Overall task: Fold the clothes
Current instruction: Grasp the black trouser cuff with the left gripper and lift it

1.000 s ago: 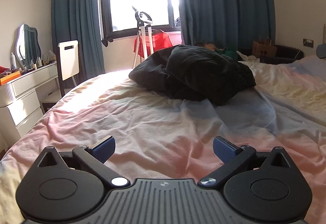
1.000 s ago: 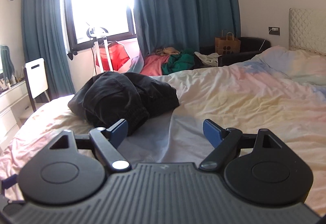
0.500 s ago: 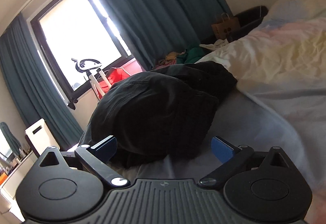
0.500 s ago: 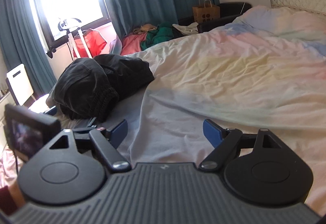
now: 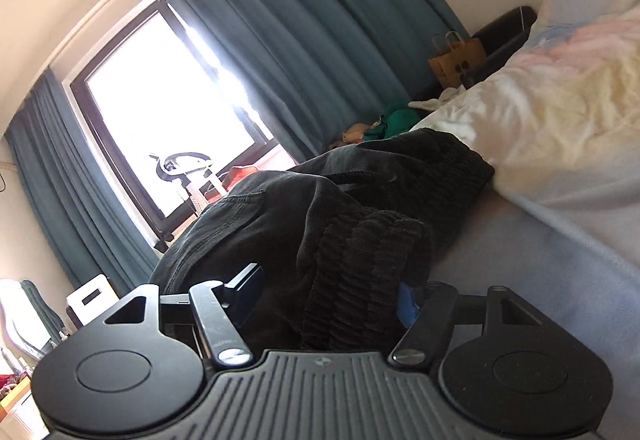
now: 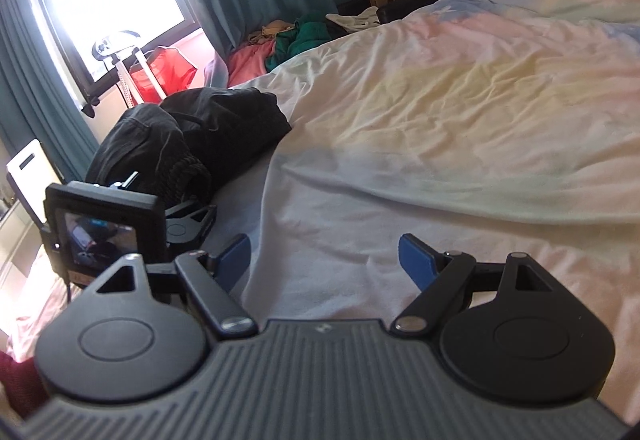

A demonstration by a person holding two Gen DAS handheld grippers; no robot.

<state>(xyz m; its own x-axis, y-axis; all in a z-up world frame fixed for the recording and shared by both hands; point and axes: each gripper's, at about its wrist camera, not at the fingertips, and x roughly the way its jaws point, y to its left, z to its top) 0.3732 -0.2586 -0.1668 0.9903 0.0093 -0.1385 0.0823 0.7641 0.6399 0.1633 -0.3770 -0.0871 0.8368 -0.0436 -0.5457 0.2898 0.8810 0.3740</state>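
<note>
Black clothes (image 5: pixel 320 224) bunch between the wide-spread fingers of the left tool (image 5: pixel 328 296), while the right tool (image 6: pixel 324 260) hovers open over the bed (image 6: pixel 440 119).

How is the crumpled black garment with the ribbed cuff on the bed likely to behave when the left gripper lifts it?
The crumpled black garment will probably hang limp: it lies in soft folds. Its thick ribbed cuff, between the left gripper's fingers, should grip well. One pinch would likely leave the rest trailing over the pastel bedsheet.
</note>
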